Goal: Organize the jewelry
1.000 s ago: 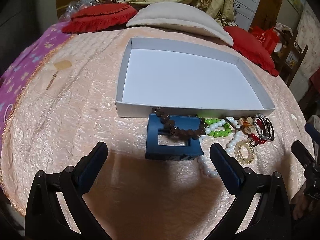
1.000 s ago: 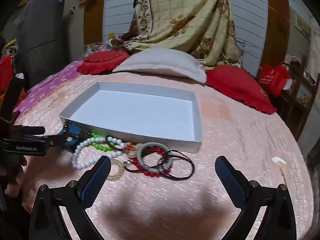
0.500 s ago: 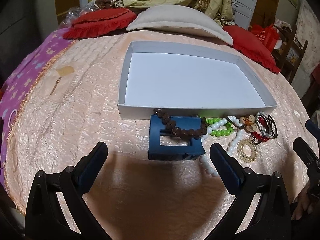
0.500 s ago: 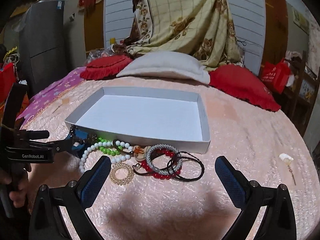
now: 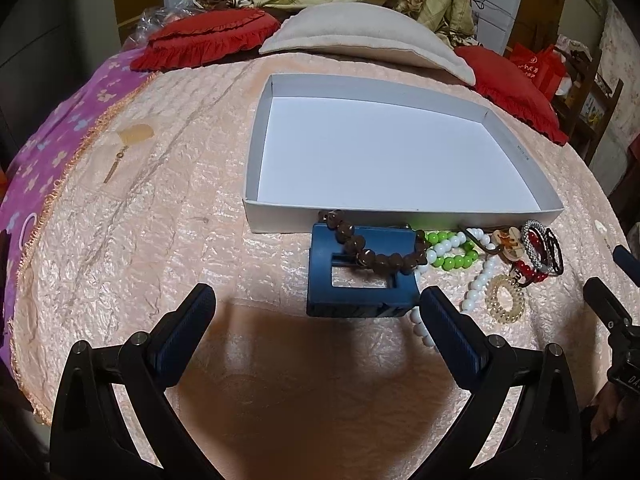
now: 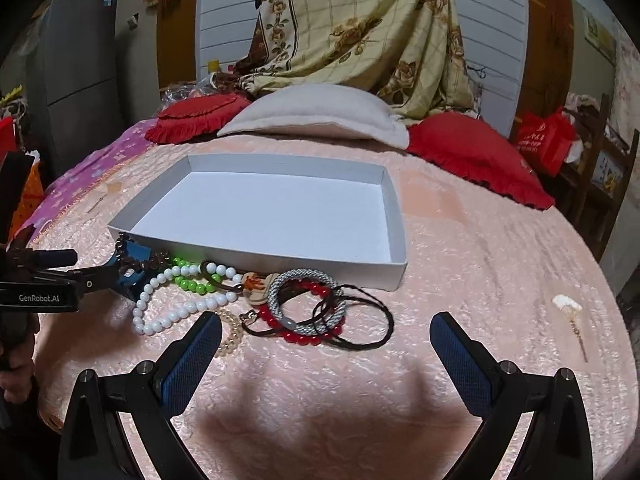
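An empty white shallow box (image 5: 516, 212) (image 6: 256, 254) lies on the pink bedspread. Jewelry is heaped along its near wall: a blue hair claw (image 5: 360, 300) (image 6: 134, 258) with a brown bead bracelet (image 5: 380, 258) draped over it, green beads (image 5: 454, 260) (image 6: 192, 282), a white bead necklace (image 5: 476, 288) (image 6: 176, 316), a red bead bracelet (image 6: 304, 334), a grey braided bangle (image 6: 306, 298), black cords (image 6: 360, 322) and a clear coil tie (image 5: 506, 304). My left gripper (image 5: 316, 322) is open just short of the claw. My right gripper (image 6: 326, 352) is open near the bangle and cords.
Red cushions (image 5: 208, 38) (image 6: 476, 156) and a beige pillow (image 5: 360, 34) line the far edge of the bed. A small hairpin (image 5: 114, 166) lies left of the box, another ornament (image 6: 570, 312) to the right. A hand (image 6: 16, 376) holds the left gripper's handle.
Both grippers have drawn back and risen slightly, so the box and jewelry sit a little farther off. Nothing on the bed has moved.
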